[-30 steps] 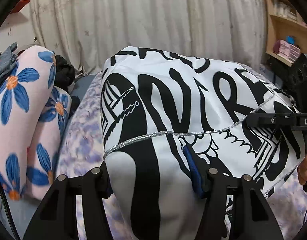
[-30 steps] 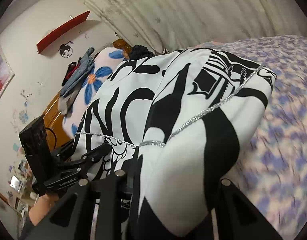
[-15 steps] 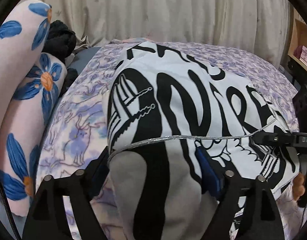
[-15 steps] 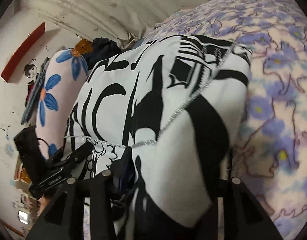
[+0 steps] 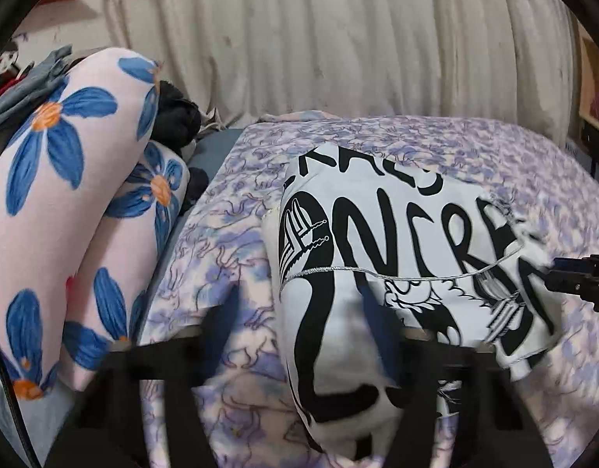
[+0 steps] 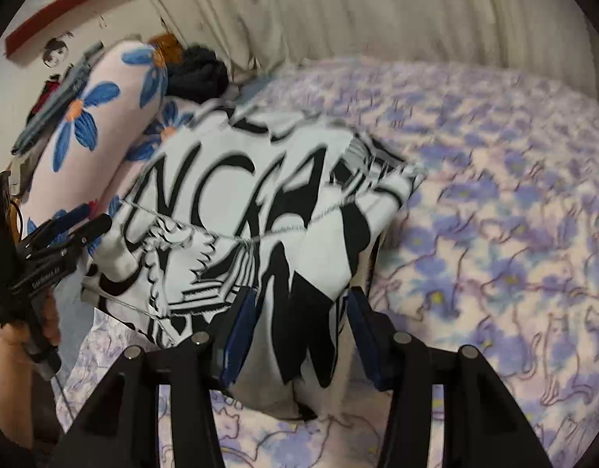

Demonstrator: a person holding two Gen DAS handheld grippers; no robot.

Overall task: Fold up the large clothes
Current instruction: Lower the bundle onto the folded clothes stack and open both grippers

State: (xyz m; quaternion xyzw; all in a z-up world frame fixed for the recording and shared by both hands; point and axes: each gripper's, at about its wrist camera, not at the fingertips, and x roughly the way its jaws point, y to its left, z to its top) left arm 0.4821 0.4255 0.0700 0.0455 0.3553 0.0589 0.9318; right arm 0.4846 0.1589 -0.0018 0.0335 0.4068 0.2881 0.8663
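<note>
Both grippers I see with jaws spread. My left gripper [image 5: 295, 319] is blurred; fabric lies against its right finger only, nothing clamped. My right gripper [image 6: 299, 327] stands wide, its blue pads [image 6: 241, 327] flanking the near edge of the black-and-white printed garment [image 6: 260, 202] without pinching it. Ahead of both, the garment lies folded on the purple floral blanket [image 6: 494, 214]. Left of it I note flower-print pillows [image 5: 65, 195], a dark bundle [image 5: 174, 121] beyond them, and a pale curtain [image 5: 338, 39] behind.

Black-and-white lettered garment [image 5: 396, 257] folded on bedspread [image 5: 229, 241]
</note>
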